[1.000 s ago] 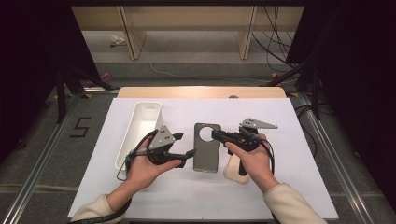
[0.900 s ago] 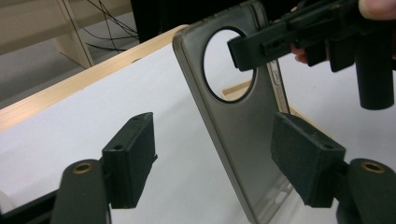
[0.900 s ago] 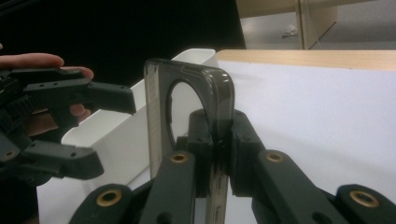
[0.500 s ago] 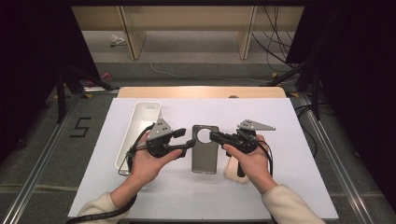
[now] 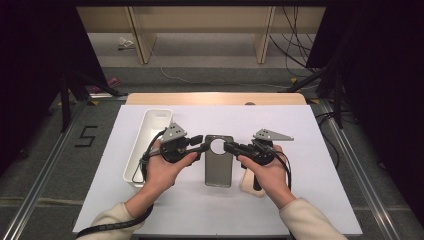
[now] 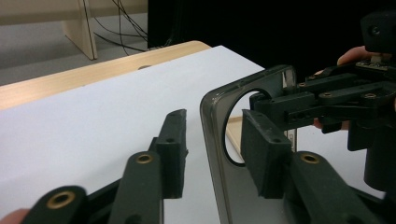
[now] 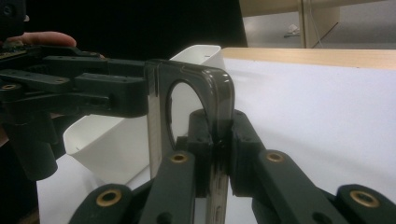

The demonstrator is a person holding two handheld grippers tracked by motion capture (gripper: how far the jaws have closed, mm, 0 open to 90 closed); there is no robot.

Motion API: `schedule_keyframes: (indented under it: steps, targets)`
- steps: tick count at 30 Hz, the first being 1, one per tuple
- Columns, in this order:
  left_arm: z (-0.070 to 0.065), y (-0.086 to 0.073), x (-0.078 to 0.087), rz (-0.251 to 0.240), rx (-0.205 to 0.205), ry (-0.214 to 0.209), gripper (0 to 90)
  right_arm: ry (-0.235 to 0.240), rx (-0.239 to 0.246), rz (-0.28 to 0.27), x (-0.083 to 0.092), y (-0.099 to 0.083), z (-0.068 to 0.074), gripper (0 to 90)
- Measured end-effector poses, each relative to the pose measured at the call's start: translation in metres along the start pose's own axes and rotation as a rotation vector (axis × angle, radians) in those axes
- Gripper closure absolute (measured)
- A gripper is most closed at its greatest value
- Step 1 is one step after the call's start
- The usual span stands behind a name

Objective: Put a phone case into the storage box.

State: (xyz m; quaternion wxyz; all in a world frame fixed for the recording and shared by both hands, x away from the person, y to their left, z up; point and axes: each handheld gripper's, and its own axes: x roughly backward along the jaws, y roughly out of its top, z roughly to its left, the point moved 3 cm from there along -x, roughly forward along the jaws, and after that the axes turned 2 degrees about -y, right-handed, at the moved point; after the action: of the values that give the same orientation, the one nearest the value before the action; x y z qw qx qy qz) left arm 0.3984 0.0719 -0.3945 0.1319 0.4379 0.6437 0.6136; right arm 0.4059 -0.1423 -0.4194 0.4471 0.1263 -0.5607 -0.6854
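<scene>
A white tray (image 5: 148, 131) is lying along the left side of the white table (image 5: 310, 165). A wooden block (image 5: 247, 184) is resting near the front, and cables (image 5: 295, 30) are trailing across the floor beyond.

Evenly lit from above; white table sheet (image 5: 320, 150) bright without glare. Dark, nearly black surroundings at left and right of the high view. Soft, short shadows under both hands. In the gripper views, near black jaws slightly soft, background dim and out of focus. Faint sheen along the grey phone case (image 7: 219, 88) edge.
</scene>
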Motion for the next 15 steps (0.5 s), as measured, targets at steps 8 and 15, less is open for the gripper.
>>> schedule_keyframes:
  steps: [8, 15]
  targets:
    - [-0.0007, 0.0002, -0.0028, 0.0, 0.017, 0.005, 72.4, -0.001, 0.006, 0.0, -0.0007, -0.0002, 0.0007, 81.9]
    - [0.001, 0.0002, -0.004, 0.006, 0.022, 0.027, 80.1, 0.002, 0.01, 0.005, -0.0013, -0.0008, 0.0014, 81.9]
